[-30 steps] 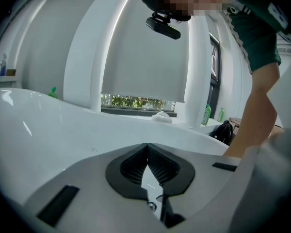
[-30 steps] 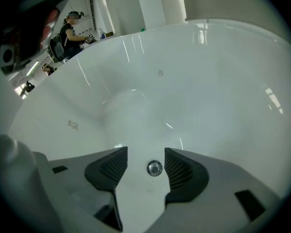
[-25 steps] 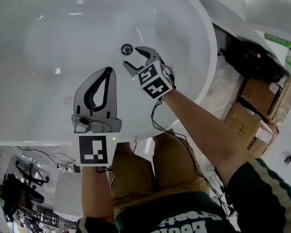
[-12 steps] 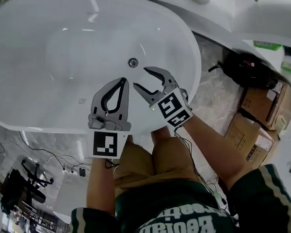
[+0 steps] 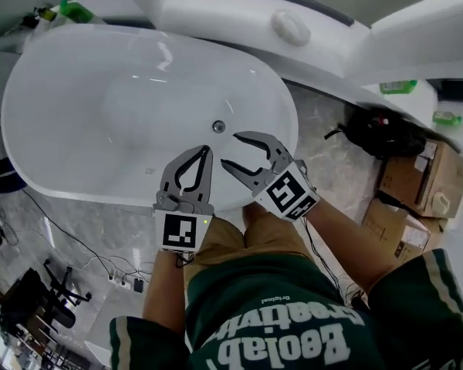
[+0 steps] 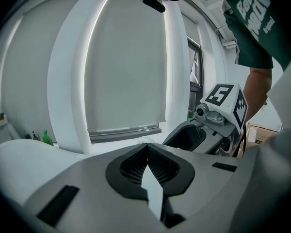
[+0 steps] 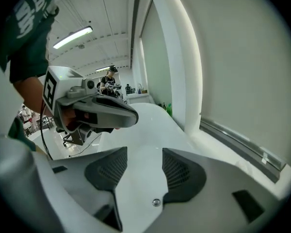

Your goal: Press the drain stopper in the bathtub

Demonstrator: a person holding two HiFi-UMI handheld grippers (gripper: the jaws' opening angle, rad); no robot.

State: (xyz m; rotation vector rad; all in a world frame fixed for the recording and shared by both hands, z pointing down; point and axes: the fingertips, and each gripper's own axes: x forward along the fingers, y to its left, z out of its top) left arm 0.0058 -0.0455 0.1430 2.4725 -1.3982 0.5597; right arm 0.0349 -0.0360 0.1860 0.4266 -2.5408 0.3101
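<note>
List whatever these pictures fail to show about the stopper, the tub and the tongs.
- Drain stopper: too small in the head view and right gripper view to tell whether it sits up or down.
- Bathtub near rim: partly hidden in the head view by the left tongs and right tongs.
- Left gripper view: stopper outside the frame.

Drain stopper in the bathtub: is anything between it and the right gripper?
Nothing visible. The right gripper hangs open above the bathtub, and its own view frames the drain stopper between its jaws, only bare white surface around it. The left gripper, shut, sits off to the side.
</note>
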